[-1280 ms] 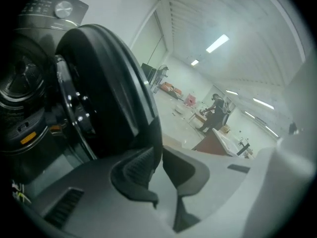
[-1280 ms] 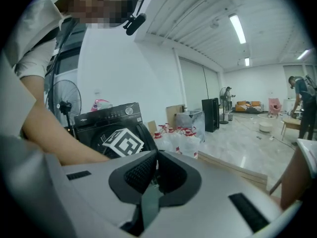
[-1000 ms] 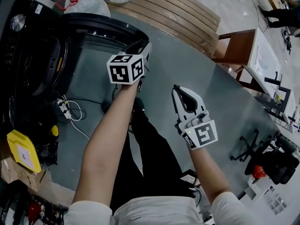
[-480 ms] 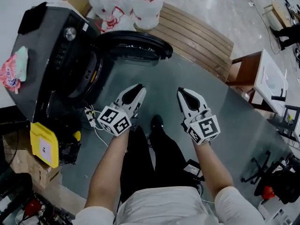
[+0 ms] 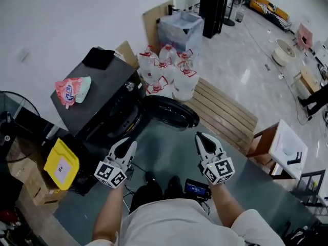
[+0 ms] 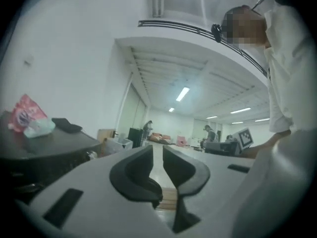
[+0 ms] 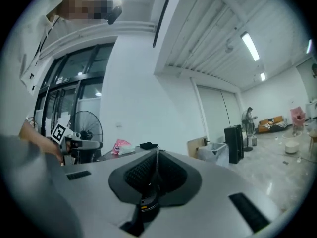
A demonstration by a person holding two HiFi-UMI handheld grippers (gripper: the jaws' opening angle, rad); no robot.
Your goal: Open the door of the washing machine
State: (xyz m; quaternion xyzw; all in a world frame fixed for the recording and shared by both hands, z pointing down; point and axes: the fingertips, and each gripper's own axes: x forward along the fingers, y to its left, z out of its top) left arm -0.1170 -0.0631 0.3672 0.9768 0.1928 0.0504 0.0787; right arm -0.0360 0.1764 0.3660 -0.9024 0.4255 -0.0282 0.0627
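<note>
The washing machine stands ahead and to the left. Its round door already hangs swung open, its long axis running from the drum mouth out to the right, below and beyond both grippers and touching neither. The left gripper is nearer the drum mouth and the right gripper nearer the door's free rim; each has its jaws drawn together on nothing. I count one machine, one door and two grippers.
</note>
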